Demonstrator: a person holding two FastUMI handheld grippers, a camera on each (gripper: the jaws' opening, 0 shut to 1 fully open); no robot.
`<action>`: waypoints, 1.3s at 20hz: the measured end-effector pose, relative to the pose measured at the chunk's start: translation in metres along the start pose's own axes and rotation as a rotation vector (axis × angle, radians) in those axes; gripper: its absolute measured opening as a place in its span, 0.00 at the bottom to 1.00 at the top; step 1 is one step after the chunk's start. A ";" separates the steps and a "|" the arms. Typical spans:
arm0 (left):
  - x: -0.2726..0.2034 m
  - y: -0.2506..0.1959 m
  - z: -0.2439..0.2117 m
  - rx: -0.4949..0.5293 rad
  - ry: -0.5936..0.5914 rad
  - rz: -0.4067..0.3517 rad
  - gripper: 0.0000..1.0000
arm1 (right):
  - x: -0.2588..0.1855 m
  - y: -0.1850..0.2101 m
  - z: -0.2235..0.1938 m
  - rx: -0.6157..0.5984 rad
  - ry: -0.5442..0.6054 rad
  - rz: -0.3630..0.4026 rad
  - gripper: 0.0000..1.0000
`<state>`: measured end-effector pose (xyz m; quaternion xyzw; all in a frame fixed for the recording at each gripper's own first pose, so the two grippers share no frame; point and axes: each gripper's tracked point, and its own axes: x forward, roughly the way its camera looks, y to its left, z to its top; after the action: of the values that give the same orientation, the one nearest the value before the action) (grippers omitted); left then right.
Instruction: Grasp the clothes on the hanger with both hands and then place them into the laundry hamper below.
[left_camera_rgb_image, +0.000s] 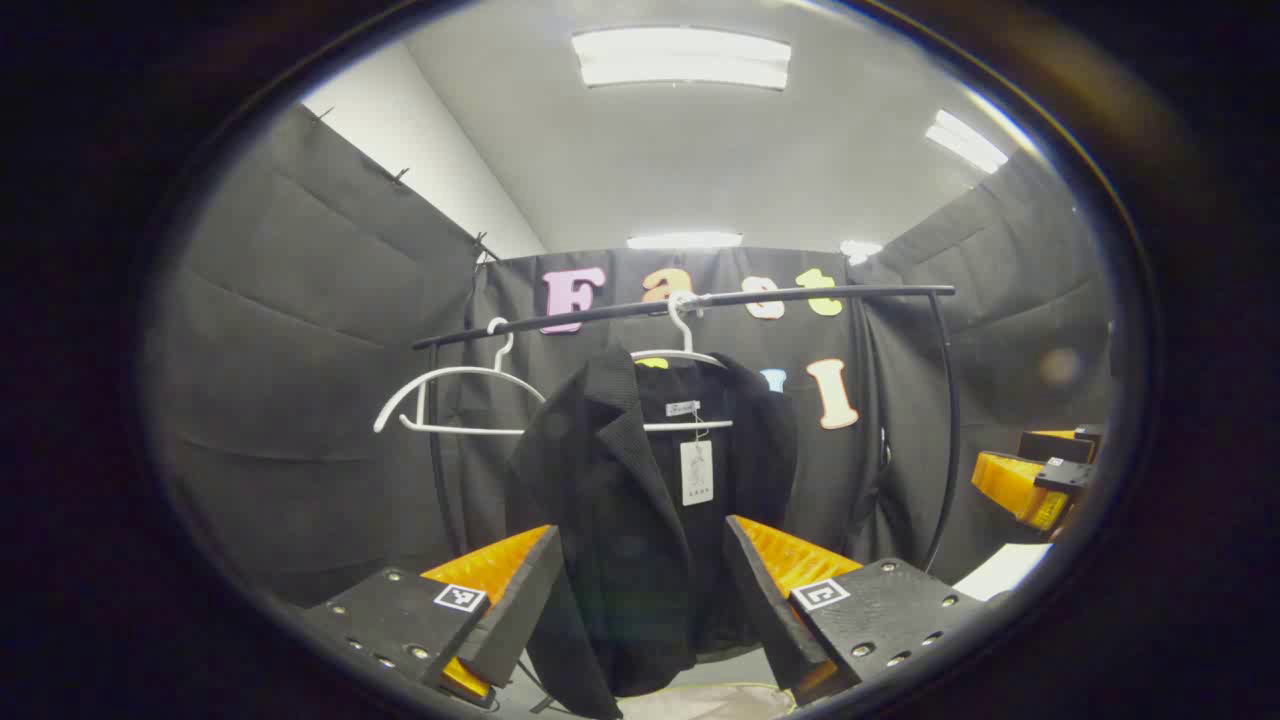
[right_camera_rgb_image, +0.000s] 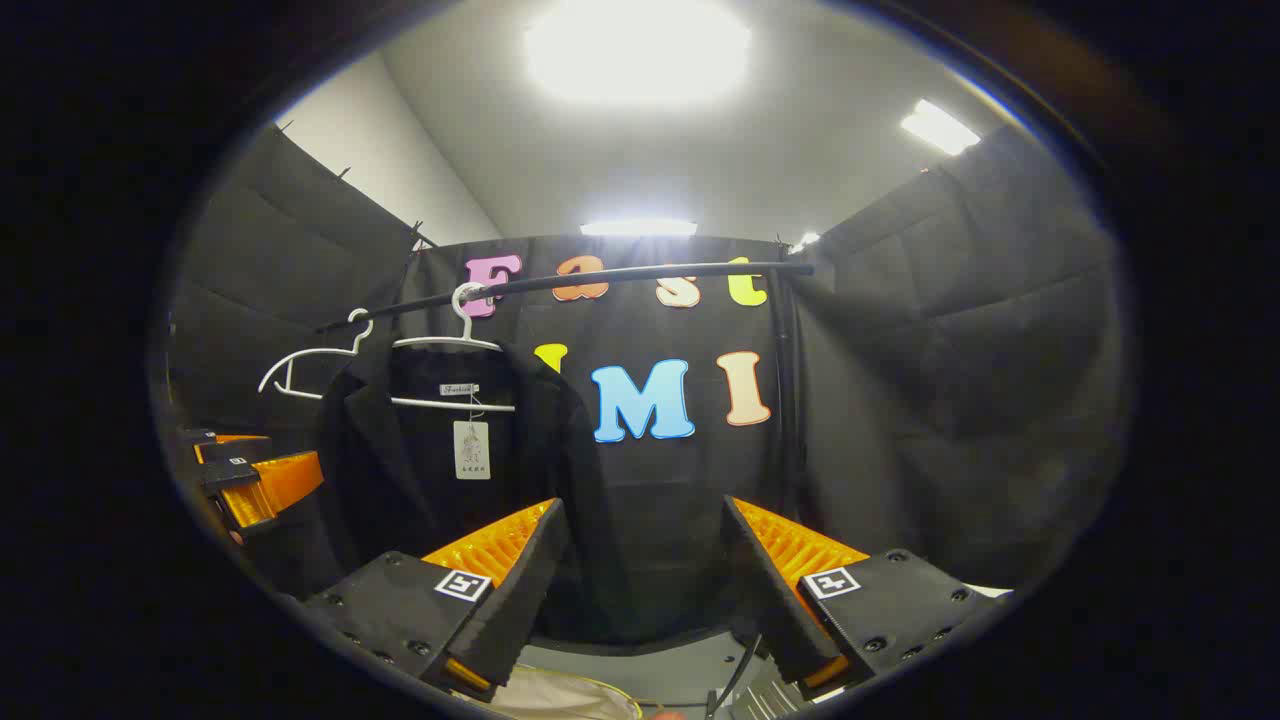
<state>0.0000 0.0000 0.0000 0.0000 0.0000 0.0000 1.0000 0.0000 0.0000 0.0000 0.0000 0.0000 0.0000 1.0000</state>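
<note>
Hanging untouched on its white hanger (left_camera_rgb_image: 683, 352), the black jacket (left_camera_rgb_image: 640, 520) marks the task as barely begun: no grasp made, transfer to the hamper all left to do.

Left gripper view: left hand-held gripper (left_camera_rgb_image: 640, 600) spread wide, fingers either side of the jacket's lower front but apart from it, as far as I can judge. Jacket is a dark, finely ribbed weave with a notched lapel; a white paper tag (left_camera_rgb_image: 696, 472) dangles at the neck. It hangs from a thin black rail (left_camera_rgb_image: 700, 302), with an empty white hanger (left_camera_rgb_image: 455, 395) to its left. Pale fabric rim at bottom centre is probably the laundry hamper (left_camera_rgb_image: 715, 702). Right hand-held gripper (left_camera_rgb_image: 1040, 480) sits at the far right edge; its opening cannot be told here.

Right gripper view: right hand-held gripper (right_camera_rgb_image: 645, 600) wide, holding nothing, aimed right of the jacket (right_camera_rgb_image: 420, 480). Hamper rim (right_camera_rgb_image: 560, 700) below, pale and soft-looking.
</note>
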 end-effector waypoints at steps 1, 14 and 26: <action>-0.001 -0.001 0.000 -0.003 0.000 -0.004 0.94 | -0.001 0.000 0.001 -0.002 -0.005 0.001 0.98; 0.003 -0.007 0.004 0.020 -0.010 -0.045 0.94 | -0.001 -0.001 0.001 0.013 -0.009 -0.026 0.98; 0.008 0.011 0.010 0.019 -0.009 -0.057 0.94 | -0.003 0.013 0.010 0.013 -0.014 -0.035 0.98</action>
<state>0.0080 0.0111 0.0099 0.0095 -0.0046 -0.0287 0.9995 -0.0034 0.0132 0.0099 0.0067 -0.0070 -0.0175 0.9998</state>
